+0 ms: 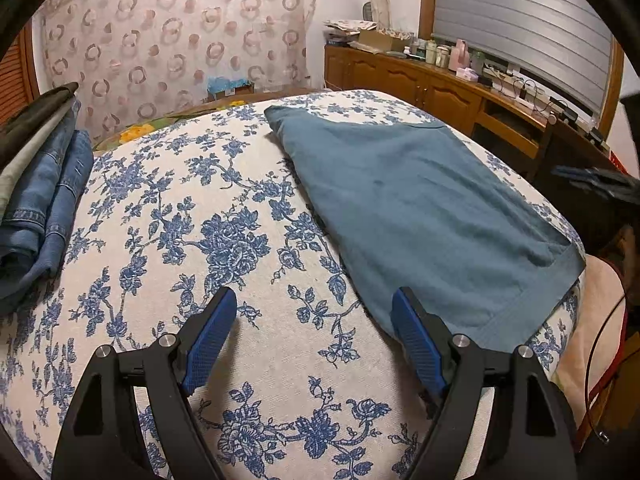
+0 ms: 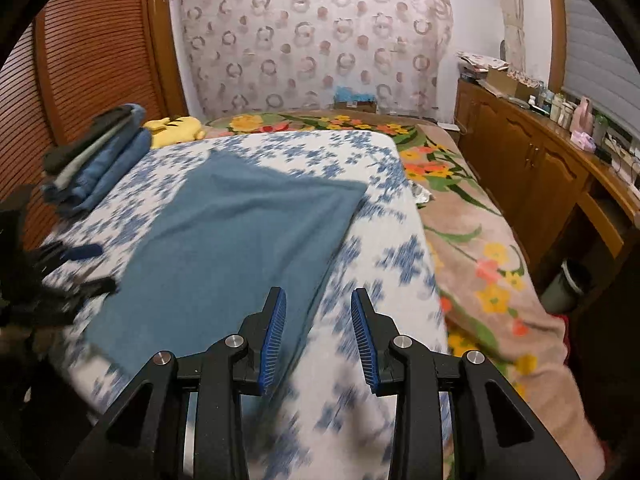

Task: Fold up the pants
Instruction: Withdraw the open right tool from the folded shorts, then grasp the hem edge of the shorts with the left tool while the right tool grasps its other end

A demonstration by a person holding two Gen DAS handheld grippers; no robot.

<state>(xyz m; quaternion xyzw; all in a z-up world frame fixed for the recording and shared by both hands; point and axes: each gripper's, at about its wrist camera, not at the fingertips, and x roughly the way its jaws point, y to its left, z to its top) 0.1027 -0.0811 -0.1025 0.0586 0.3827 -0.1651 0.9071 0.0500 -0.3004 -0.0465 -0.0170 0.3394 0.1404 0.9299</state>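
Surface: a board or mattress covered in a white sheet with blue flowers [image 1: 248,208], laid over a blanket with yellow and orange flowers [image 2: 472,208].
Room: a curtain printed with rings [image 1: 180,40] is seen at the far wall, a louvred wooden door [image 2: 88,60] at the left, and a shuttered window [image 1: 520,28] above a long wooden sideboard [image 1: 420,80].
Sideboard top: bottles, boxes and cables are crowded together; details cannot be told.
Pants: the blue-grey pants [image 1: 420,208] are spread flat on the floral sheet, waistband at the near edge.
Stack: folded jeans and other garments [image 1: 36,184] are piled at the left edge, a yellow plush toy [image 2: 176,130] beside them.
Left gripper [image 1: 316,300]: held wide apart over the sheet, nothing gripped; its right finger [image 1: 416,336] is seen just beside the waistband.
Right gripper [image 2: 318,300]: partly parted, nothing between the pads; the view is motion-blurred.
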